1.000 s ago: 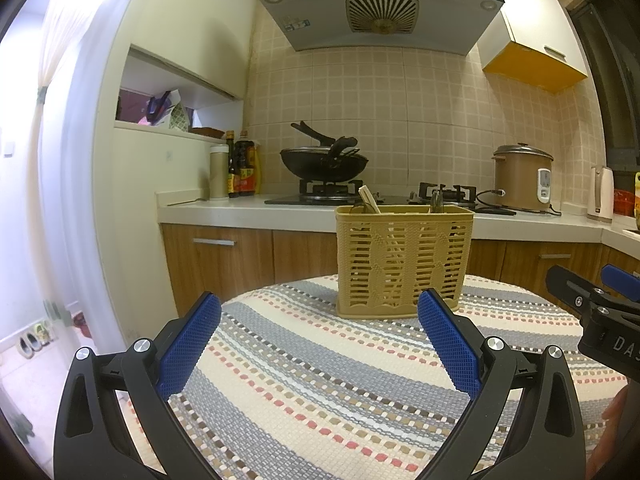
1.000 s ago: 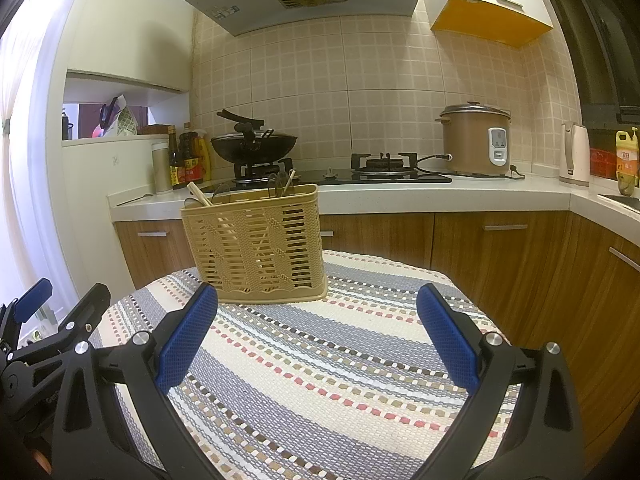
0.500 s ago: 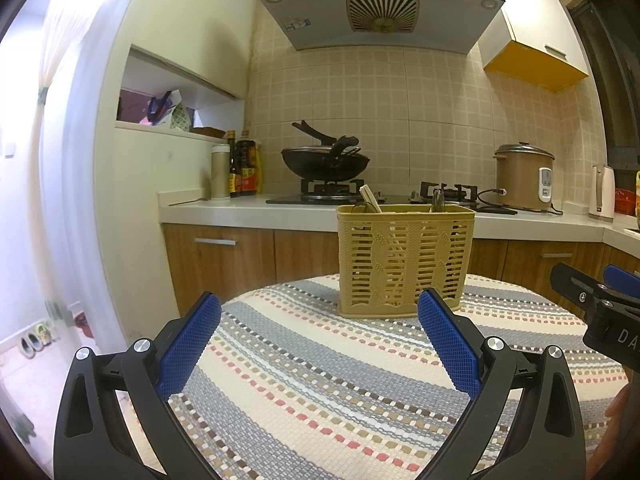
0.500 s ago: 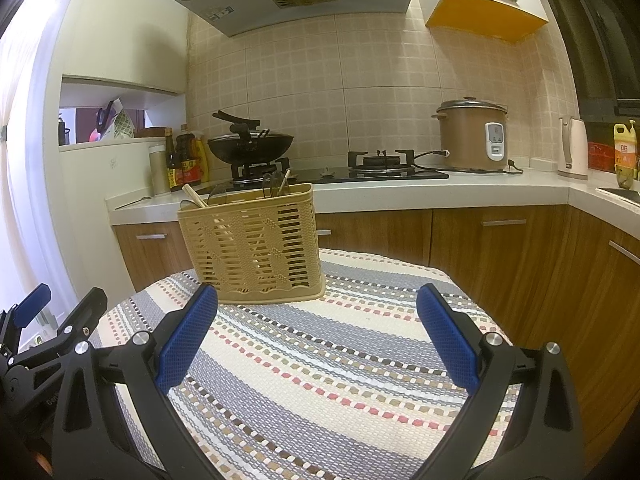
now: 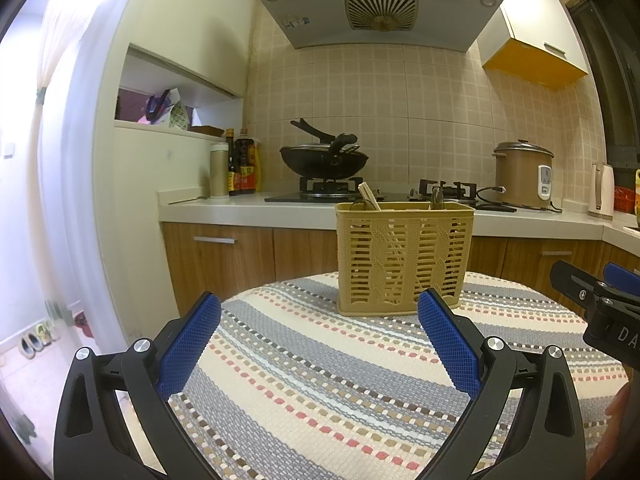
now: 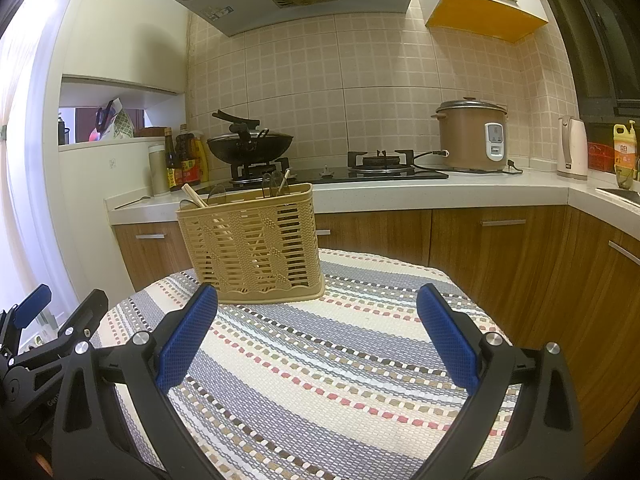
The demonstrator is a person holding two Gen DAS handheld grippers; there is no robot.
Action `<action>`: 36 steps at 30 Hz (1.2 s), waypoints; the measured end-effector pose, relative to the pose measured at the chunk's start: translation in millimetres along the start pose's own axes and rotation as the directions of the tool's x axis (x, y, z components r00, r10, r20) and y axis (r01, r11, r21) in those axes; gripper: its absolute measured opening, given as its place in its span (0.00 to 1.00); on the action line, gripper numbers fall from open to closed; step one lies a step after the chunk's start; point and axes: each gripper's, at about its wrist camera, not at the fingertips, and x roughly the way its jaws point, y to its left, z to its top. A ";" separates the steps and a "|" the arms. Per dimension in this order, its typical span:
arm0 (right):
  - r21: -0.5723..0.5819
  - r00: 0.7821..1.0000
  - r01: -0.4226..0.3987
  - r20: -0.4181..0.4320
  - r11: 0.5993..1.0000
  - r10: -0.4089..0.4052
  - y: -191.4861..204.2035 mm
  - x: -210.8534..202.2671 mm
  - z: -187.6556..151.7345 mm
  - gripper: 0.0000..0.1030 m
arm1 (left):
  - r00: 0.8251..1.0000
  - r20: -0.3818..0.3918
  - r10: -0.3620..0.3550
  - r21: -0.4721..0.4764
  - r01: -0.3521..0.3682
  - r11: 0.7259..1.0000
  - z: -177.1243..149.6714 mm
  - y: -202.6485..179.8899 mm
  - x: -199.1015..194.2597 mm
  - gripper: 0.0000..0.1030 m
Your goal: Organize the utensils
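Left gripper [image 5: 319, 320]: jaws spread wide, blue pads [image 5: 188, 344] well apart, nothing between them, only striped tablecloth [image 5: 320, 392] below. Right gripper [image 6: 318, 312]: likewise spread wide, pads [image 6: 448, 340] apart, gripping nothing, poised over the same cloth. Side by side over the near part of the table; right gripper's black frame peeking in at the right edge of the left view, left gripper's frame at the lower left of the right view.

Ahead of both, on the far part of the cloth: tan slotted utensil basket [image 5: 404, 258], upright, base flat on the tablecloth. Just beyond the left gripper's right-hand pad, not touching; ahead and to the left of the right gripper's centre [image 6: 252, 244], nearest its left-hand pad. Inside, chopsticks [image 5: 369, 196] leaning out over the rim at the basket's left end, and spoon bowls [image 6: 272, 184] showing above the rim toward the other end; exact compartments not discernible.

Further out, behind the basket: kitchen counter [image 6: 440, 192] with wooden cabinet fronts, black wok [image 5: 323, 160] on the stove, brown rice cooker [image 6: 472, 136] off to the right, bottles [image 5: 242, 168] off to the left, white kettle [image 6: 573, 148] at the far right. Above, range hood [image 5: 376, 4] against the tiled wall.
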 end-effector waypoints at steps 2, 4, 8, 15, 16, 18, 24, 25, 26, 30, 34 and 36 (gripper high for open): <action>-0.001 1.000 0.000 0.000 1.000 0.000 0.0 -0.2 0.0 0.92 | 1.000 0.000 0.000 0.000 0.000 1.000 0.3 -1.0 0.2 0.93; -0.001 1.000 0.000 0.000 1.000 0.000 0.0 -0.1 0.0 0.92 | 1.000 0.000 -0.001 0.000 0.001 1.000 0.4 -1.2 0.6 0.93; -0.001 1.000 0.001 0.000 1.000 -0.001 -0.2 0.0 0.1 0.92 | 1.000 -0.001 -0.001 0.001 0.001 1.000 0.4 -1.2 0.4 0.93; 0.002 1.000 0.004 -0.005 1.000 -0.004 -0.8 1.5 -1.8 0.92 | 1.000 0.005 -0.003 -0.002 0.003 1.000 0.8 -1.0 -0.1 0.93; 0.001 1.000 0.005 -0.006 1.000 -0.005 -0.5 1.4 -2.2 0.92 | 1.000 0.006 -0.005 0.000 0.005 1.000 0.7 -1.4 -0.6 0.93; -0.001 1.000 0.005 -0.006 1.000 -0.005 -0.4 1.6 -2.4 0.92 | 1.000 0.004 -0.007 0.005 0.006 1.000 0.9 -2.4 0.0 0.93; 0.000 1.000 0.002 -0.005 1.000 -0.002 -0.9 0.5 -2.4 0.92 | 1.000 0.009 0.014 -0.004 -0.014 1.000 1.3 0.6 1.1 0.93; 0.001 1.000 0.002 -0.006 1.000 -0.002 -1.1 0.4 -2.3 0.92 | 1.000 0.010 0.009 -0.007 -0.009 1.000 1.2 1.4 0.7 0.93; 0.002 1.000 0.002 -0.007 1.000 -0.002 -2.1 0.5 -2.4 0.92 | 1.000 0.010 0.009 -0.010 -0.009 1.000 1.1 1.8 0.7 0.93; 0.010 1.000 0.000 -0.009 1.000 0.001 -3.1 0.3 -2.2 0.92 | 1.000 0.008 0.000 -0.016 0.000 1.000 1.5 3.8 0.9 0.93; 0.003 1.000 0.002 -0.011 1.000 -0.002 -1.9 0.0 -2.3 0.92 | 1.000 0.022 -0.009 -0.012 0.009 1.000 2.2 3.5 -1.7 0.93; 0.004 1.000 0.001 -0.011 1.000 -0.001 -1.8 -0.2 -2.2 0.92 | 1.000 0.017 -0.018 -0.007 0.018 1.000 1.9 3.1 -1.0 0.93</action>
